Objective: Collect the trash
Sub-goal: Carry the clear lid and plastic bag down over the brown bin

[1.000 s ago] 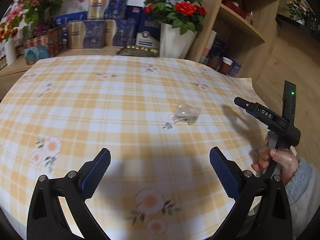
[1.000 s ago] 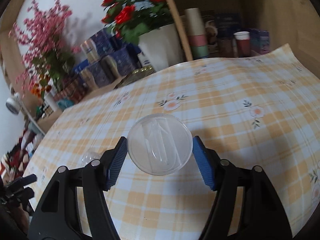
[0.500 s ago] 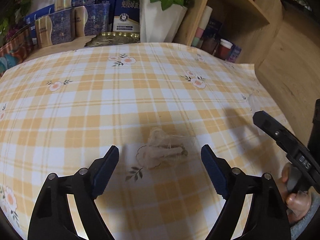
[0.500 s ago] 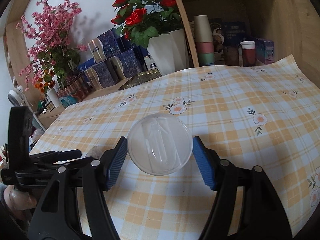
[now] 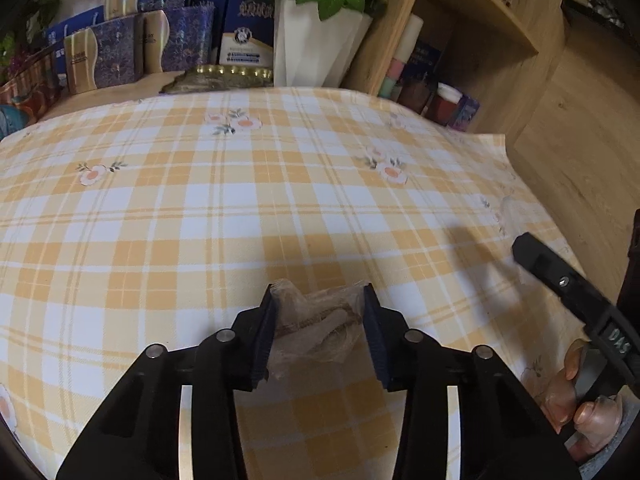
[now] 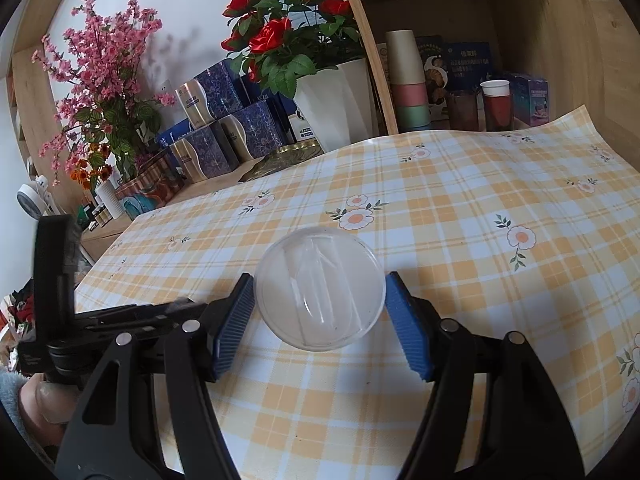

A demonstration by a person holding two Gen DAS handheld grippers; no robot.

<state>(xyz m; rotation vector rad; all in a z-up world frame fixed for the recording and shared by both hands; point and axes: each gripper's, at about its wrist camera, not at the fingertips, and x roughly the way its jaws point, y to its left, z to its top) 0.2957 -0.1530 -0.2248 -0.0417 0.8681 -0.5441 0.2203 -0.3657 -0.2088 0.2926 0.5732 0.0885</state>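
closing left gripper [image 5: 320,320] jaws around crumpled wrapper [image 5: 316,330].

My left gripper [image 5: 320,330] is closing its jaws on a clear crumpled wrapper [image 5: 316,332], whose lower part is hidden behind my fingers [image 5: 264,336]; I cannot tell what is inside it. My right gripper [image 6: 320,312] covers the sides of the clear cup [image 6: 320,288], so only its round mouth shows, and what lies within is too faint to name. My right hand [image 5: 580,404] is cut off by the left view's edge. Print on the blue boxes [image 6: 224,128] is too small to read.
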